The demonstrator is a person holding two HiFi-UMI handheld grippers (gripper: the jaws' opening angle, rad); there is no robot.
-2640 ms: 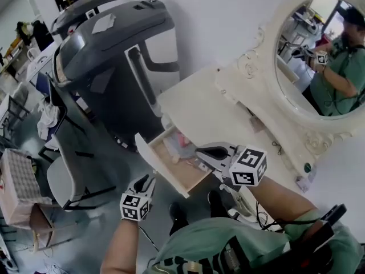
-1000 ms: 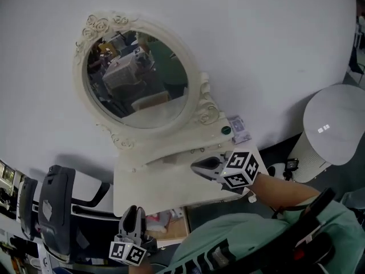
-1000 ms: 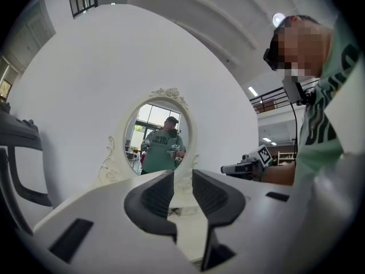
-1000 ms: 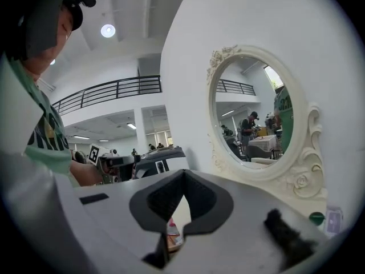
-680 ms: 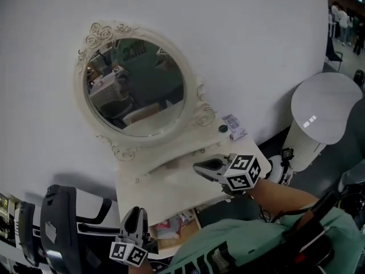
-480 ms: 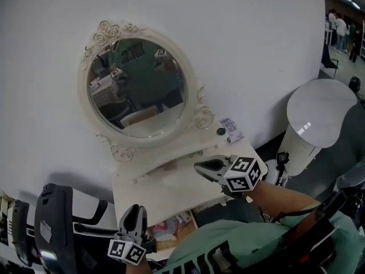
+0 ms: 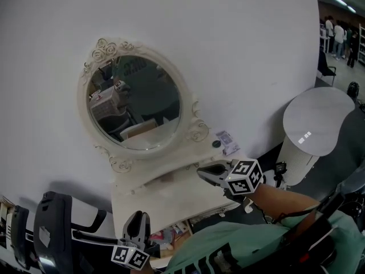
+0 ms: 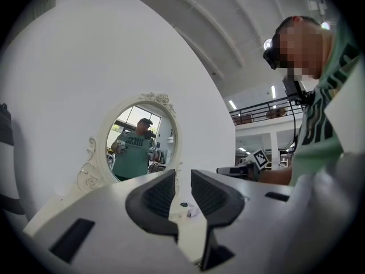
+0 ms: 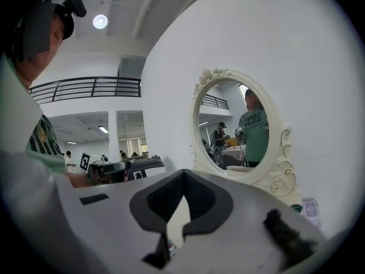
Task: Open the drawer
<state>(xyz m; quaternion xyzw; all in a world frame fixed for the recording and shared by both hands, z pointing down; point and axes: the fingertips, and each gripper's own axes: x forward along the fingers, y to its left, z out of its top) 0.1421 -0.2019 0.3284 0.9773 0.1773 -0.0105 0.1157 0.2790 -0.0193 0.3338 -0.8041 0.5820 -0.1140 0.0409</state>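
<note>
a: background: a white wall (image 7: 228, 50) with an oval mirror (image 7: 134, 104) in a carved cream frame, standing on the back of a cream counter (image 7: 171, 196). what flanks it?

b: at left, a dark grey machine (image 7: 51, 233); at right, a white round-topped stand (image 7: 313, 124). by the mirror's right foot lie a small dark green cap (image 7: 217, 144) and a printed card (image 7: 228, 142), just beside each other.

a: and the drawer (image 7: 180, 233)?

b: it sits under the counter's front edge, pulled out, its wooden floor and some pinkish contents showing. the person's green shirt (image 7: 228, 250) hides its right part.

a: left tool (image 7: 137, 220)?

b: low in the head view, just left of the drawer and apart from it. its jaws have just been closing and now stand a narrow gap apart, with nothing between them.

a: right tool (image 7: 212, 172)?

b: over the counter's right end, pointing toward the mirror's base. its jaw tips meet, with only a hollow between the pads, and nothing is held.

a: anything in the mirror?

b: in both gripper views, it shows the person in the green shirt with a tool in each hand.
</note>
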